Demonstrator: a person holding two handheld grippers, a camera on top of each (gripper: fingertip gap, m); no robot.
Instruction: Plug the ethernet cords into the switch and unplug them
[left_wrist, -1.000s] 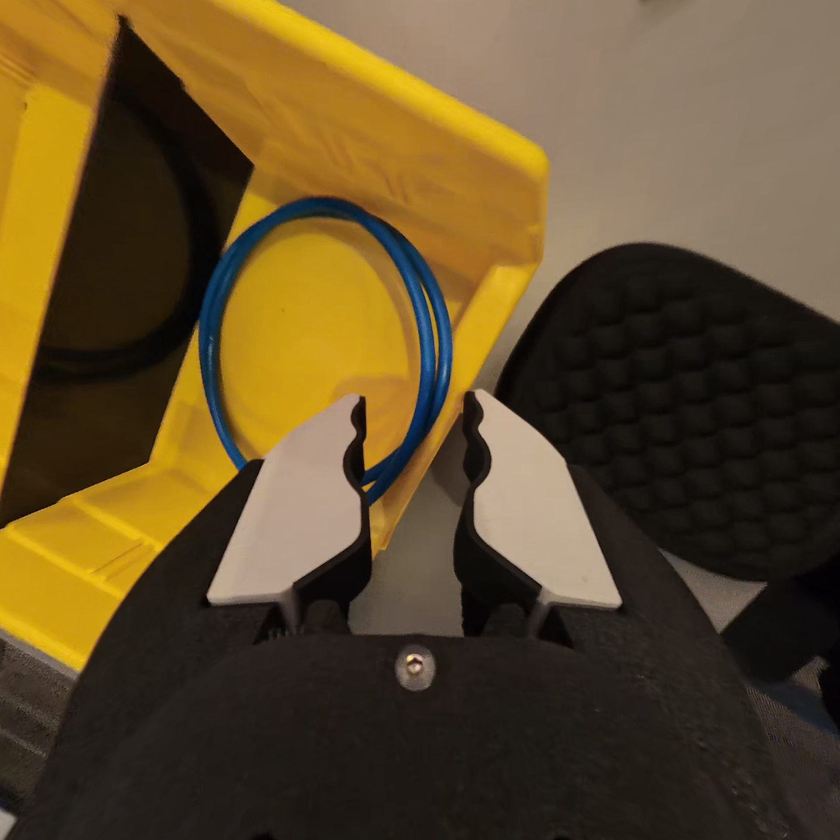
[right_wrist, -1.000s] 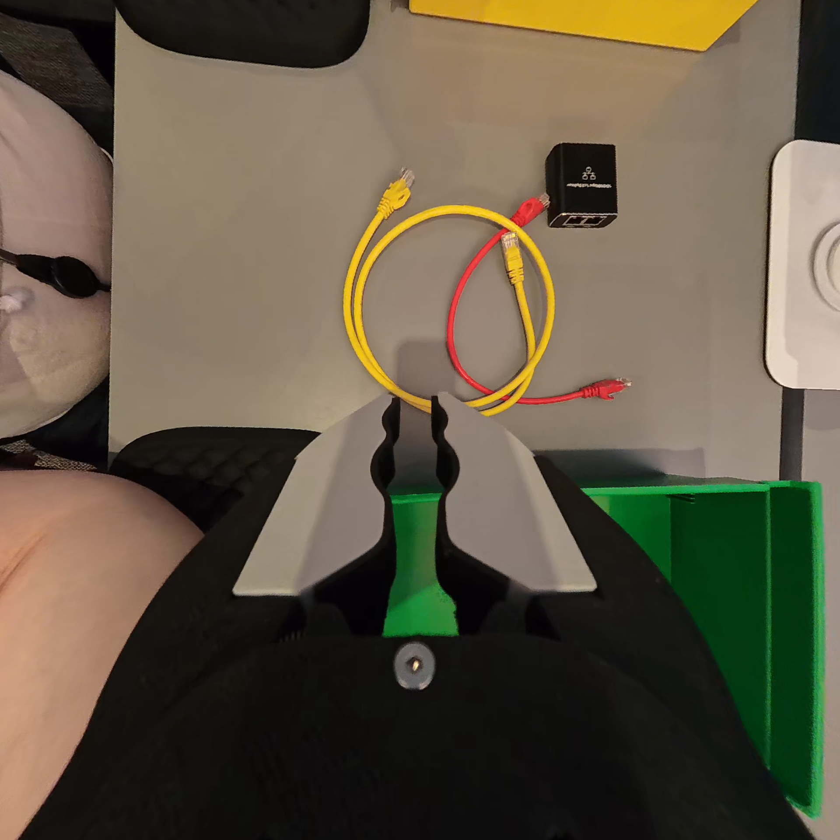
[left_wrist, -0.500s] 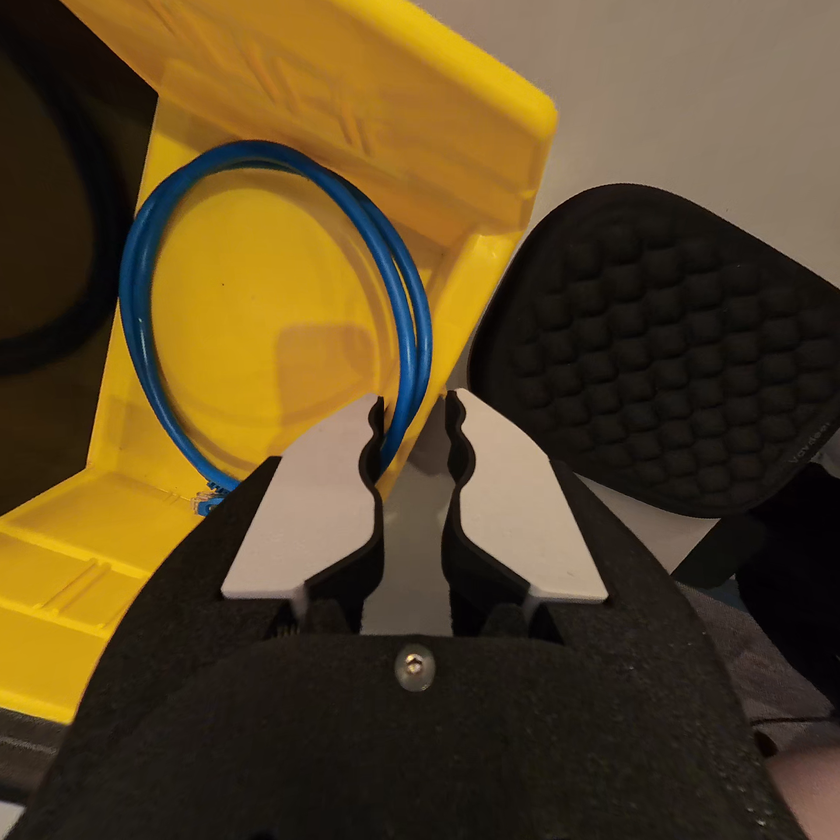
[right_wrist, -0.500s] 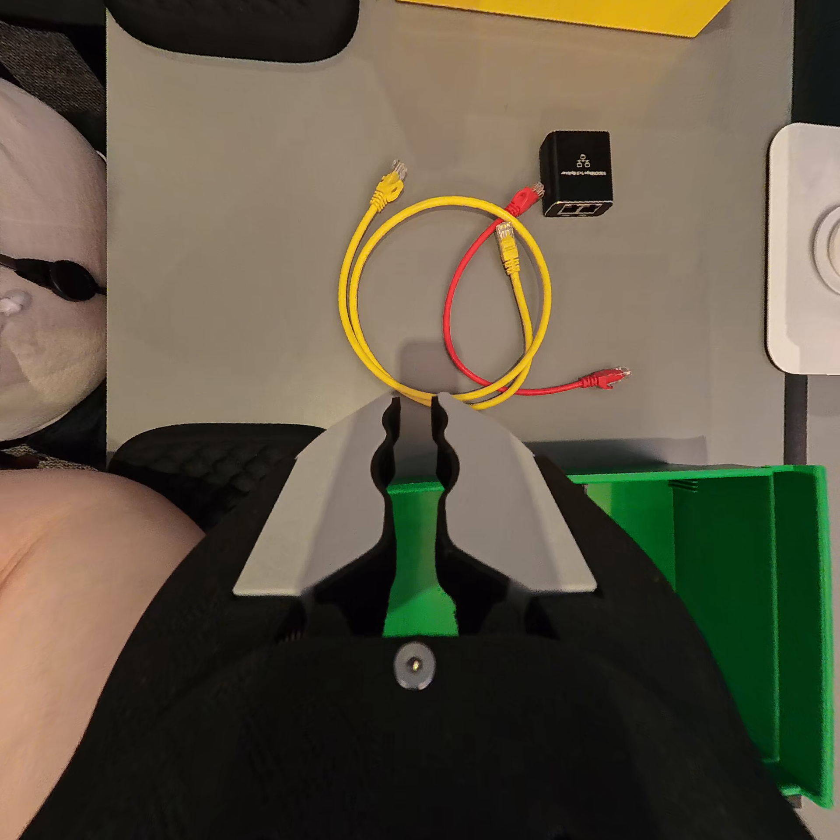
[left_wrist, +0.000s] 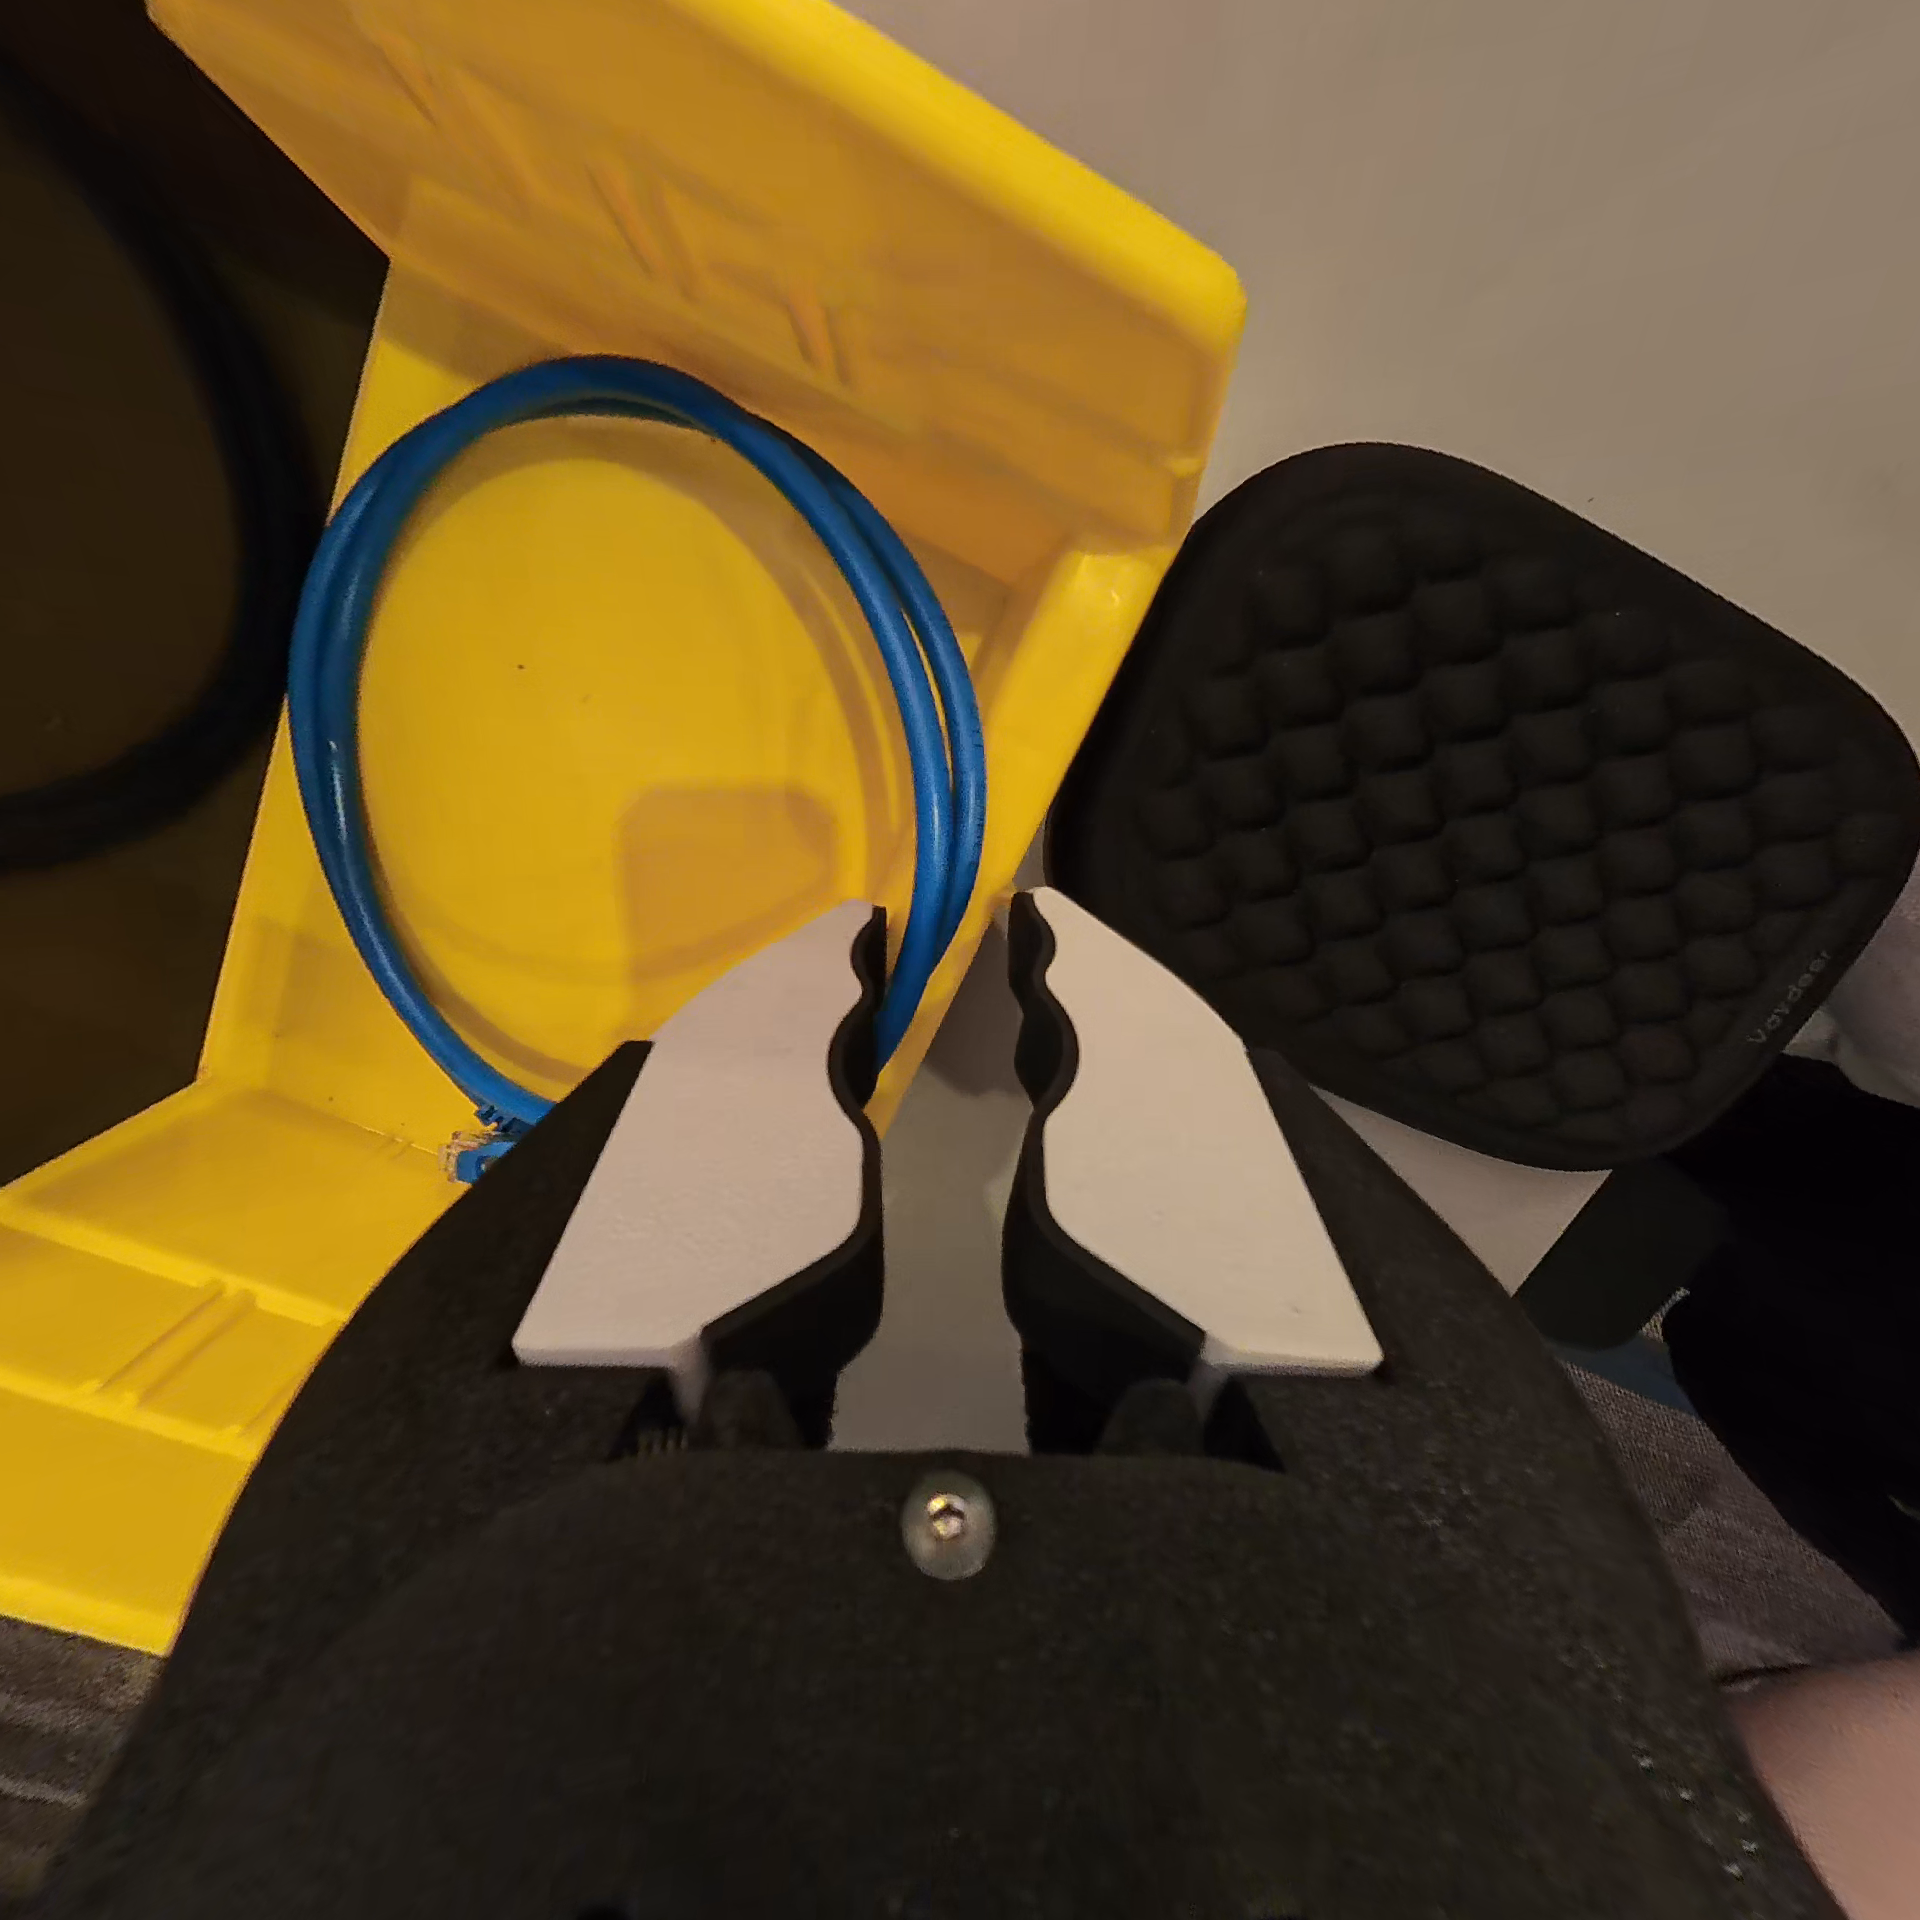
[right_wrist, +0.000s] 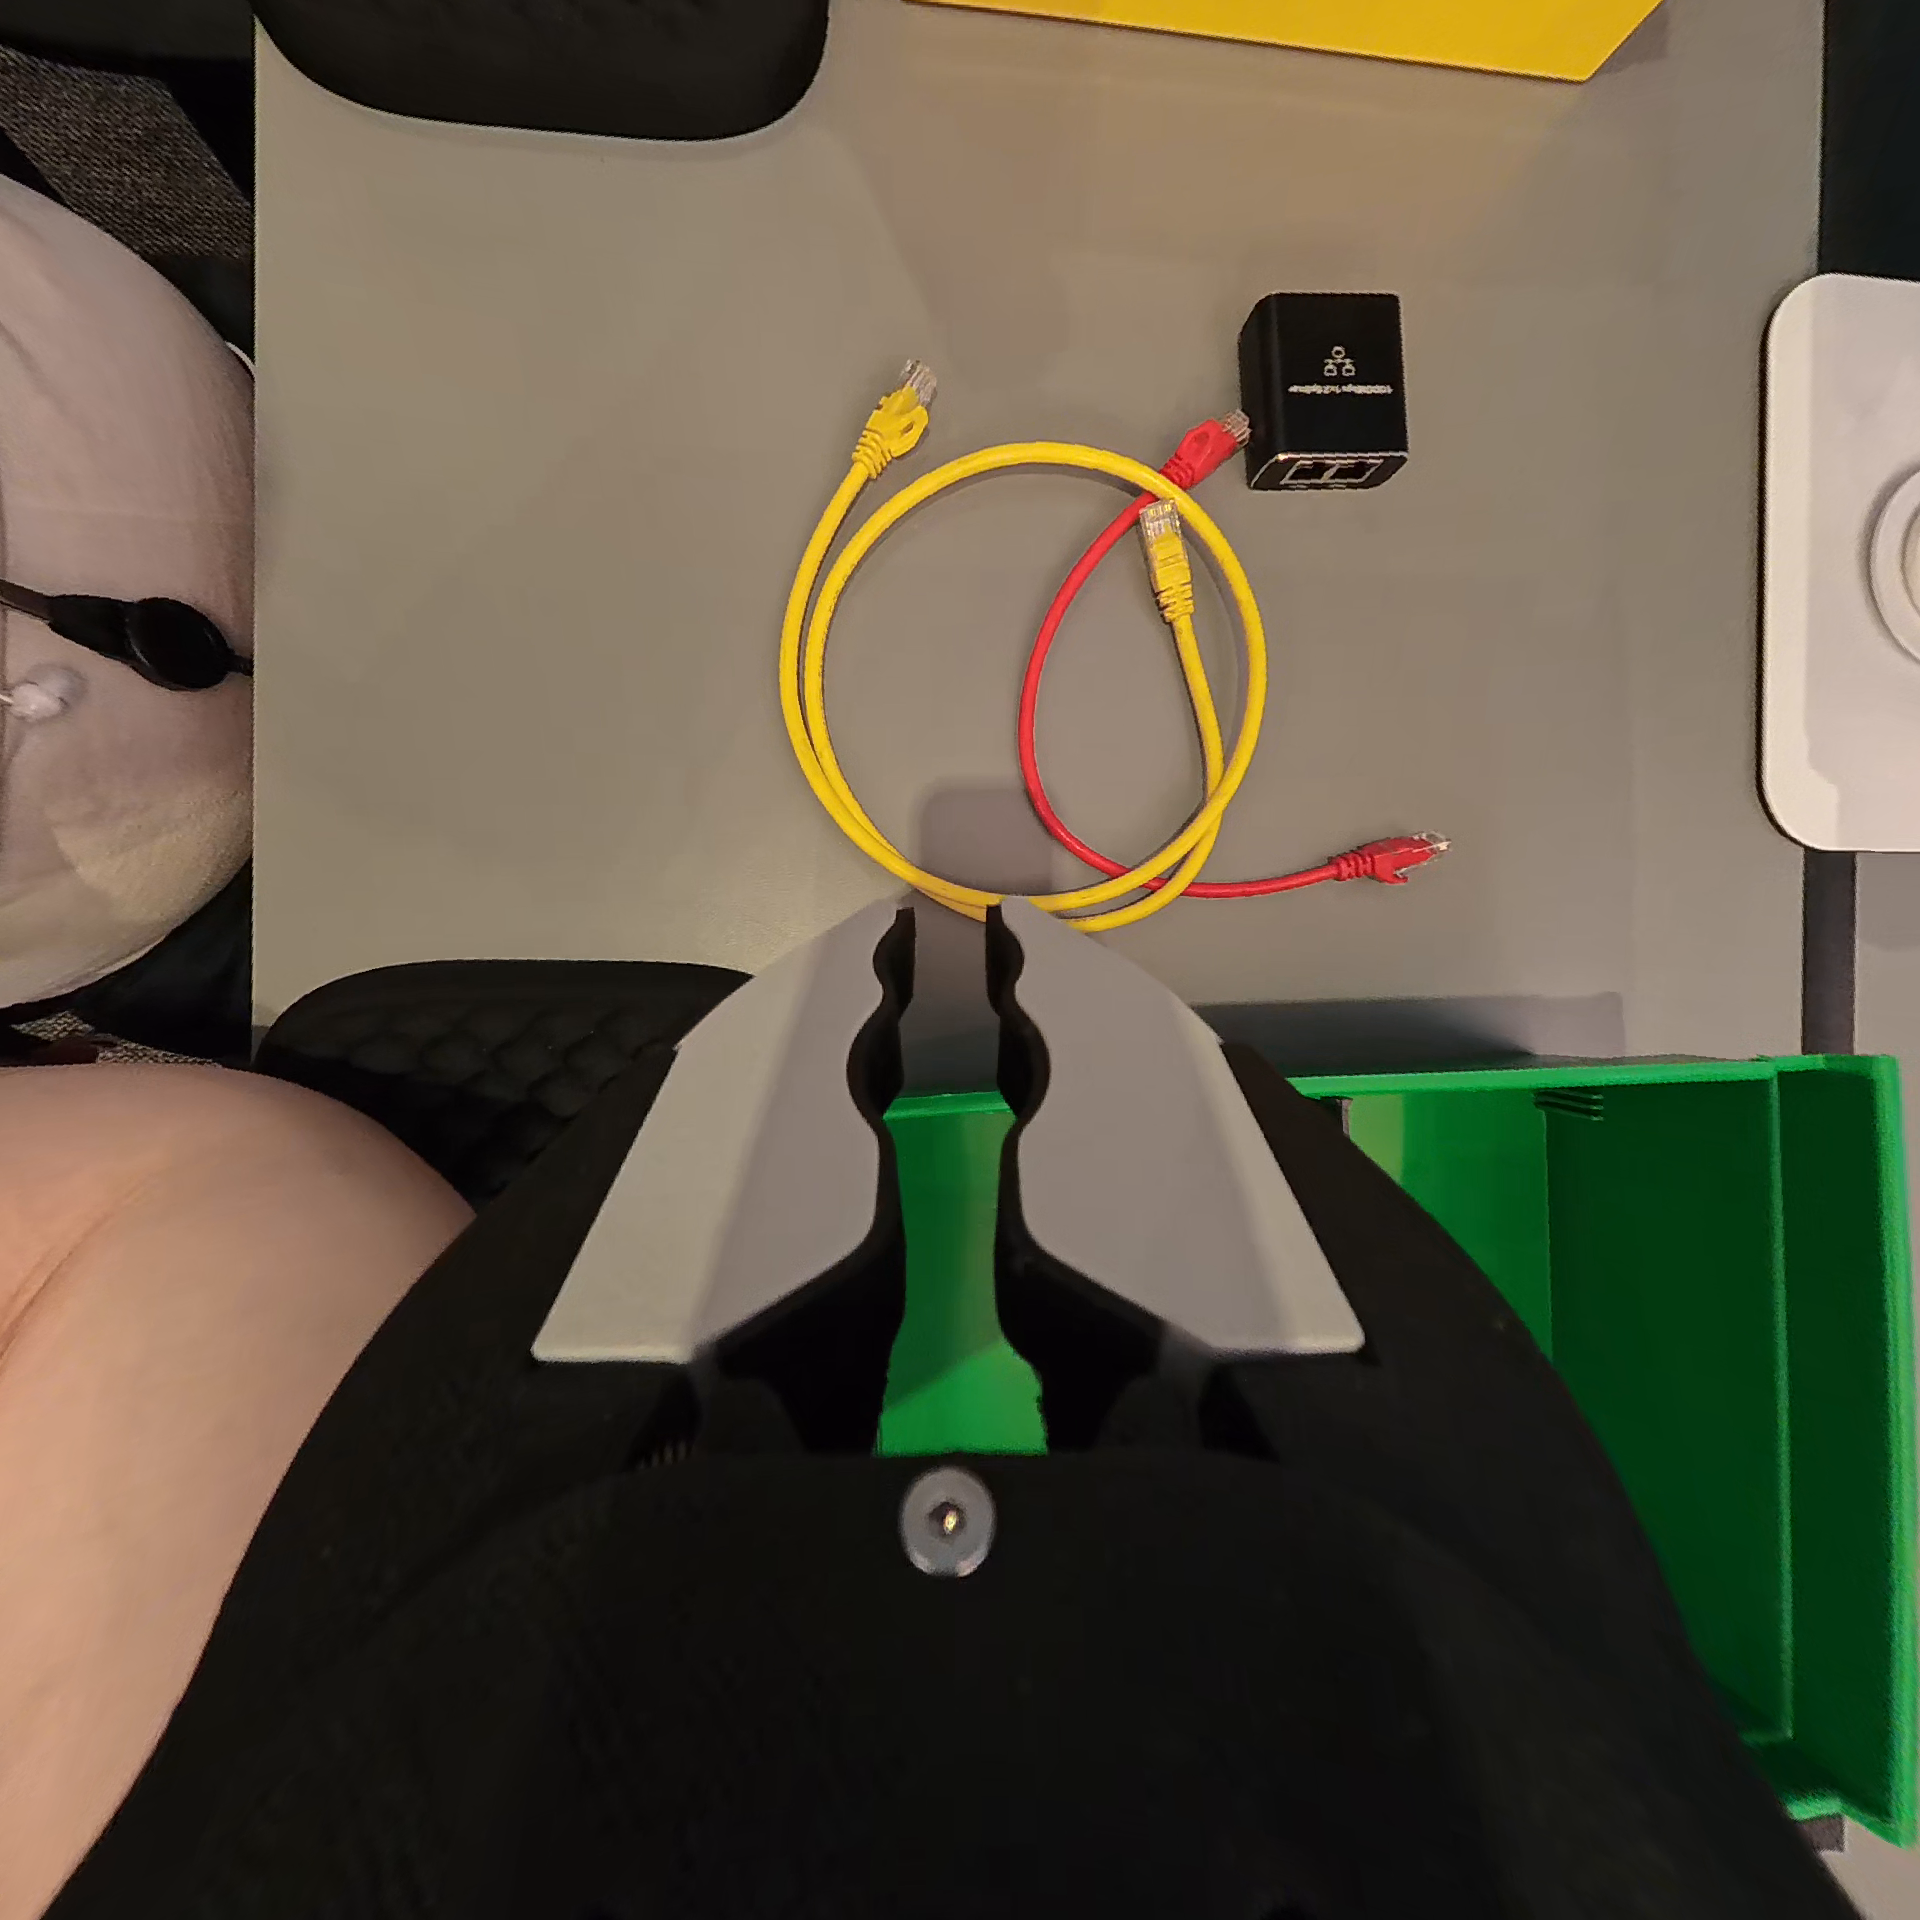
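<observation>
Against the right wall of the yellow bin (left_wrist: 727, 270), which lies tipped at the far edge of the grey table (right_wrist: 520, 520), a coiled blue cord (left_wrist: 935, 748) rests on the bin's floor. The left gripper (left_wrist: 945, 925) has its jaws part-way apart around the coil's right-hand strands and the bin's wall edge; the left pad looks to touch the cord, the right pad stands clear, so nothing is clamped. The likely trouble: if the jaws close as they stand, they may pinch the bin's wall along with the cord, or catch only one strand and let the coil spring open when lifted.

The right gripper (right_wrist: 951, 914) hovers bare, jaws narrowly apart, over the table's near middle. Beyond it a yellow cord (right_wrist: 800, 665) and a red cord (right_wrist: 1029, 707) lie looped across each other, and the black switch (right_wrist: 1325, 384) sits just past them, the red plug beside its ports but not plugged in. A green bin (right_wrist: 1662, 1299) lies at the near right, black padded rests (left_wrist: 1475, 790) at the left corners, a white device (right_wrist: 1839, 561) off the right edge.
</observation>
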